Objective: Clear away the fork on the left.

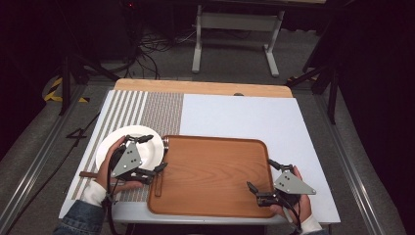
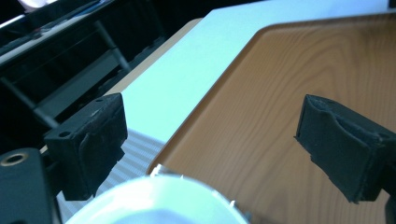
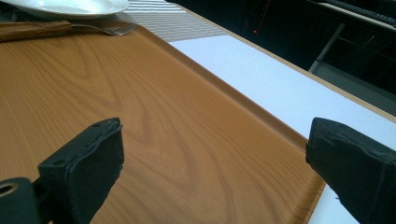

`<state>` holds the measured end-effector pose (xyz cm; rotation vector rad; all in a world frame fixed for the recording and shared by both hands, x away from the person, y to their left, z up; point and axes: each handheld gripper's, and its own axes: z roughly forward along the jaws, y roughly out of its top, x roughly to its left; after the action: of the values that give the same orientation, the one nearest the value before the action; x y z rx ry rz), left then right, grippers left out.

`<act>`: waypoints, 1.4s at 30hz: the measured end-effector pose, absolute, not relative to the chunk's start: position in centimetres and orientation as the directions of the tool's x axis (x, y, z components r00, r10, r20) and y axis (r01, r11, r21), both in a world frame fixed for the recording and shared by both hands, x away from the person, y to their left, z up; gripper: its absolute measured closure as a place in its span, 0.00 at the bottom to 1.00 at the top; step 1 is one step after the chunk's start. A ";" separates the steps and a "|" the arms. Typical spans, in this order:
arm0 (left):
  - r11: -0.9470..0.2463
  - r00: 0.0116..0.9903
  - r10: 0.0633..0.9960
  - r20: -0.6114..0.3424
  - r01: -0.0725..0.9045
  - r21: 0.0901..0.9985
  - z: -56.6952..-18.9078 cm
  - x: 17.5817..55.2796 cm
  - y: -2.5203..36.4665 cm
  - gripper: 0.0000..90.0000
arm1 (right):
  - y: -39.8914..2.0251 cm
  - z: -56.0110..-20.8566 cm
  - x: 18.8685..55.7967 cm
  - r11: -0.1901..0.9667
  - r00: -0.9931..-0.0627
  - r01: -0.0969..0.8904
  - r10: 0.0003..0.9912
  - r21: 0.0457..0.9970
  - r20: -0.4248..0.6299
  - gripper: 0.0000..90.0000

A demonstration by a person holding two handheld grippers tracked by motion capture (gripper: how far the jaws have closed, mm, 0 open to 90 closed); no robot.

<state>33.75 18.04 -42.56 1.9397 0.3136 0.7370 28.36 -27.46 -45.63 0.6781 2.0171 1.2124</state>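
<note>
In the high view, a wooden tray [image 1: 210, 176] lay at the lower centre of the frame, with only a wooden-handled fork [image 1: 159, 181] along its left rim. A white plate [image 1: 147, 142] sat just left of the tray, on a striped mat [image 1: 161, 112], nothing visible in it. The left gripper [image 1: 151, 154] hovered over the plate's right side, jaws spread with nothing between them. The right gripper [image 1: 261, 175] hung over the tray's lower right corner, jaws likewise spread.

The left gripper view showed the plate's rim [image 2: 159, 200] at the bottom edge, below and between the parted pads [image 2: 100, 135].

The right gripper view revealed the fork's tines [image 3: 116, 30] at the upper left, resting over the tray's rim beside the plate [image 3: 70, 7].
</note>
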 end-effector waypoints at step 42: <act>-0.356 0.764 0.615 0.194 0.050 0.933 -46.1 30.3 23.0 0.04 | -27.2 -45.9 28.1 0.454 -0.641 0.077 0.705 0.888 -0.304 0.06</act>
<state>30.27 23.00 -46.09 1.8614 0.5110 0.6438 28.06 -27.21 -45.87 0.6508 2.0312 1.1929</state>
